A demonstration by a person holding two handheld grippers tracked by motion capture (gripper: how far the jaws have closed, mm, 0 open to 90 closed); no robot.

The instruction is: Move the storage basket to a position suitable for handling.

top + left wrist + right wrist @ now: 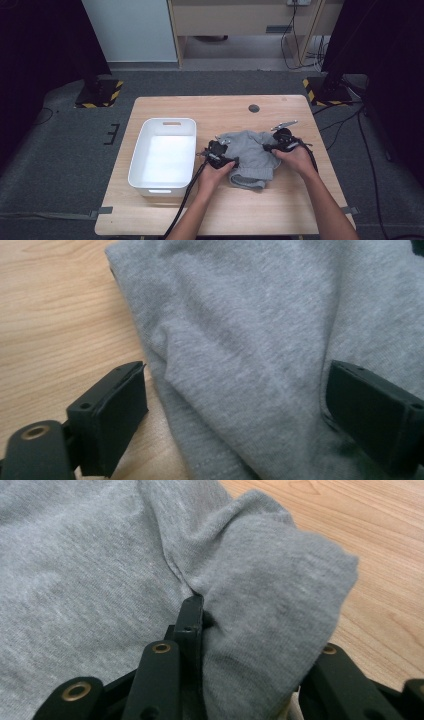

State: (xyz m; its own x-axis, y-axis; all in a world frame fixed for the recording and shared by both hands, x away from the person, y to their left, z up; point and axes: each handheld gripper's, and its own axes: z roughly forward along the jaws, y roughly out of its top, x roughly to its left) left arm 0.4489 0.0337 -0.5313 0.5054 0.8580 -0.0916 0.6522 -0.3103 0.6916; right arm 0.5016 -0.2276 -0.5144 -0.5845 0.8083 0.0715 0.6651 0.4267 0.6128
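In the high view, a folded grey garment (pixel 248 156) is seen lying on the wooden table (pixel 220 210), just right of centre, with a white bin (pixel 142 150) close at its nine o'clock. The left gripper (pixel 218 151) is set at the garment's nine o'clock edge and the right gripper (pixel 281 141) at its two o'clock corner. The step in hand is judged to be folding or gathering the cloth, perhaps for the bin. Bare wood is left towards six o'clock and twelve o'clock; the right table edge at three o'clock is near, and the bin wall limits travel to the left.

In the left gripper view, the jaws are held wide apart, one resting over the wood at seven o'clock, the other over the cloth at four o'clock, with the garment (pixel 260 340) and its hemmed edge lying between them. Nothing is pinched yet. A closing on that edge is judged to be called for next, low enough to catch every layer.

In the right gripper view, a thick fold of the garment (pixel 270 605) is clamped between the jaws, bulging towards one o'clock. Open table (pixel 380 540) is visible at two o'clock, so a lift and carry across is judged possible, provided the fold is not let slip.
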